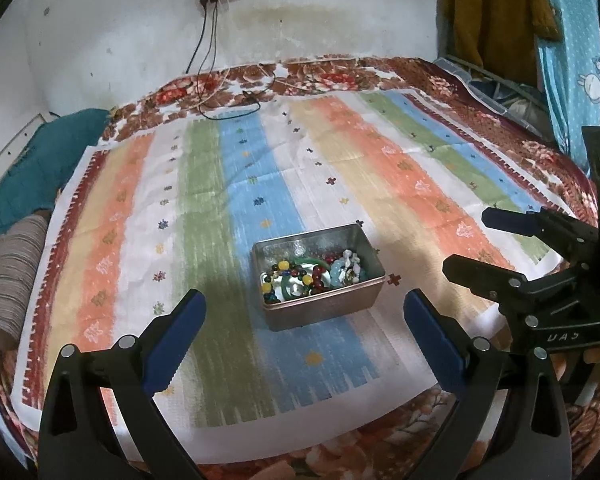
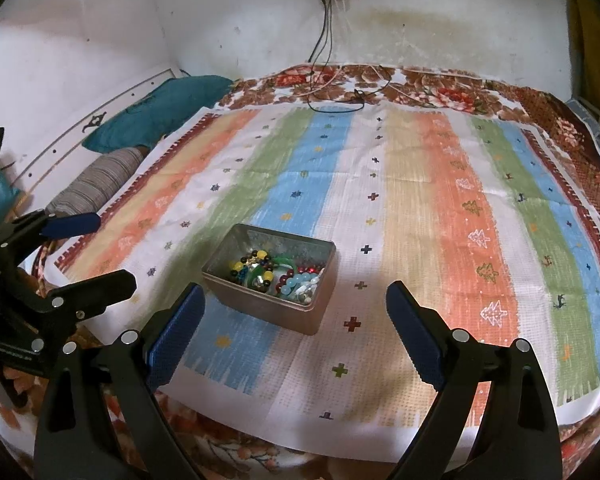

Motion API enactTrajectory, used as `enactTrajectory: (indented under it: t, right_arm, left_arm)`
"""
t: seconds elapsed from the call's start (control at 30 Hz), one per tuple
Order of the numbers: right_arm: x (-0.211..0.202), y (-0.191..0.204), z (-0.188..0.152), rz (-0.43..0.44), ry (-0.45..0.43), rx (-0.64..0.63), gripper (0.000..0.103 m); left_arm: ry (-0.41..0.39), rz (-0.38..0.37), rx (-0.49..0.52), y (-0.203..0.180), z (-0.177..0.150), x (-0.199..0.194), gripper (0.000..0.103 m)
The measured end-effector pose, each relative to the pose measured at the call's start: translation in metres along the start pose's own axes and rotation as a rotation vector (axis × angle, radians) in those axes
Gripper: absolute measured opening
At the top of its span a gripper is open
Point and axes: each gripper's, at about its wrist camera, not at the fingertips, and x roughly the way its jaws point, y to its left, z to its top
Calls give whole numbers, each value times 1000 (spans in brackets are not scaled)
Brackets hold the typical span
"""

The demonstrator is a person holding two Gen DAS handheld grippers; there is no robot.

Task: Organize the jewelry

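A: Where is the jewelry (image 1: 314,276) now?

B: All heaped inside the metal tin (image 1: 324,312): bead bracelets, a green bangle, pale blue stones, tangled together. Tin itself resting on the striped cloth (image 1: 220,168) spread over the bed (image 1: 332,76), nearer to the front edge than to the wall side. Nothing of jewelry seen lying loose on the cloth.

A: And the tools?

B: Left tool (image 1: 304,312) released, jaws standing wide apart, hovering short of the tin, nothing between the pads. Right tool (image 2: 296,300) likewise spread wide and carrying nothing, to the right of the left one, both pointed toward the tin.

A: So how far along?

B: Hard to settle from one moment. Fits two readings: pieces already gathered from the bed into the tin, so the job near its end; or pieces waiting mixed in the tin, to be taken out and laid apart by kind. No sorted rows, no second container visible on the cloth.

A: What remains, then?

B: If sorting is meant, the whole heap. If collecting is meant, seemingly nothing more to fetch. Cannot say which
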Motion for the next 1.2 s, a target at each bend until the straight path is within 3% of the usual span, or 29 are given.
enactTrajectory:
  t: [0.3,1.2]
  right_arm:
    - [0,0,1,0,-3,-2,92]
    - [-8,3,5,-2,-38,-25,95]
  left_arm:
    - [-24,-14,-57,12,2,-5,97]
    - [-34,-10,-58,11,3,-6,97]
